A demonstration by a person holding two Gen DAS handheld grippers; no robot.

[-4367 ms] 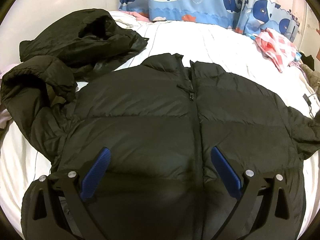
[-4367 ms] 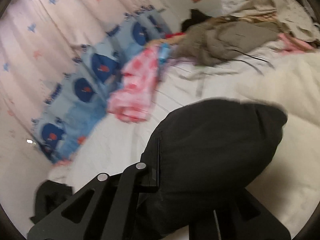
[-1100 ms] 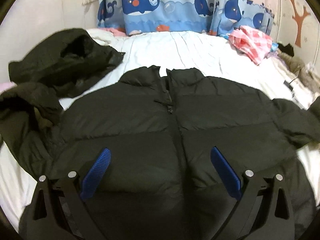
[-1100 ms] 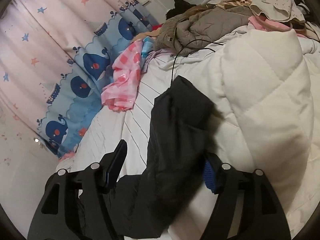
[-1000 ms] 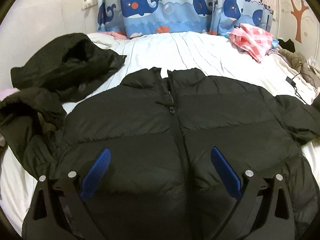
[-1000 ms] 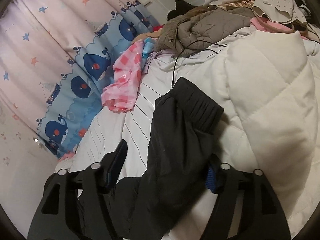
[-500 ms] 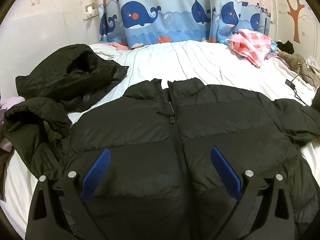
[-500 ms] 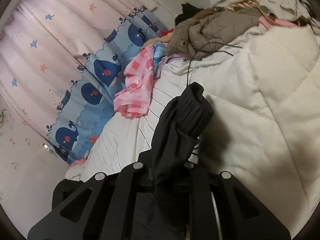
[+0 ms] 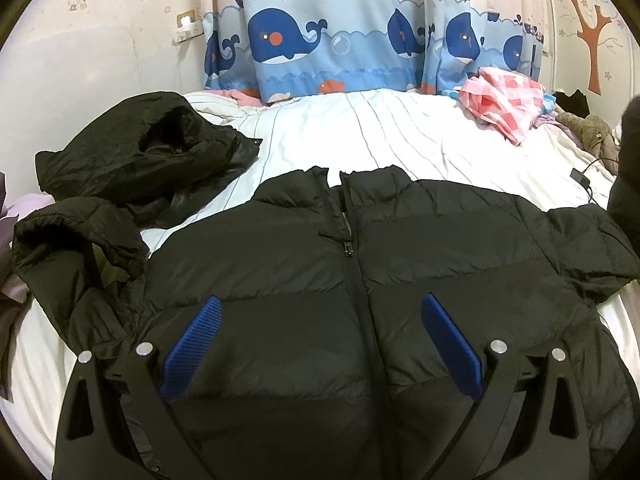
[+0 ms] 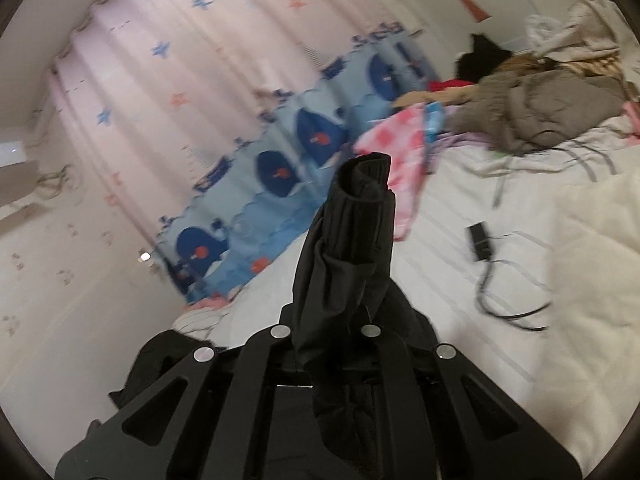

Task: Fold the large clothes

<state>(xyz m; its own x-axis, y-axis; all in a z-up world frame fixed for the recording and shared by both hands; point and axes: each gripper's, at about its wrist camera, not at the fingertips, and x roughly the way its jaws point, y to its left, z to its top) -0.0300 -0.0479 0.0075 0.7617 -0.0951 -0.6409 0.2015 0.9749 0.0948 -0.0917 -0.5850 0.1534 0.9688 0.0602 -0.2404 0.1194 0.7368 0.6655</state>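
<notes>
A black puffer jacket lies front up and zipped on the white bed, collar toward the curtain. My left gripper hovers open over its lower front, blue pads wide apart with nothing between them. In the right wrist view my right gripper is shut on the jacket's right sleeve, which stands up from the jaws with its cuff on top, lifted off the bed. That raised sleeve shows as a dark shape at the right edge of the left wrist view. The jacket's left sleeve lies bunched at the left.
A second black garment lies crumpled at the back left. A pink checked cloth and a heap of grey-brown clothes sit at the far right. A black charger with cable lies on the sheet. The whale-print curtain hangs behind the bed.
My right gripper shut on the sleeve, which had lain between its open jaws, then rose and swung left with it, lifting the cuff off the bed. The left gripper stayed open over the jacket.
</notes>
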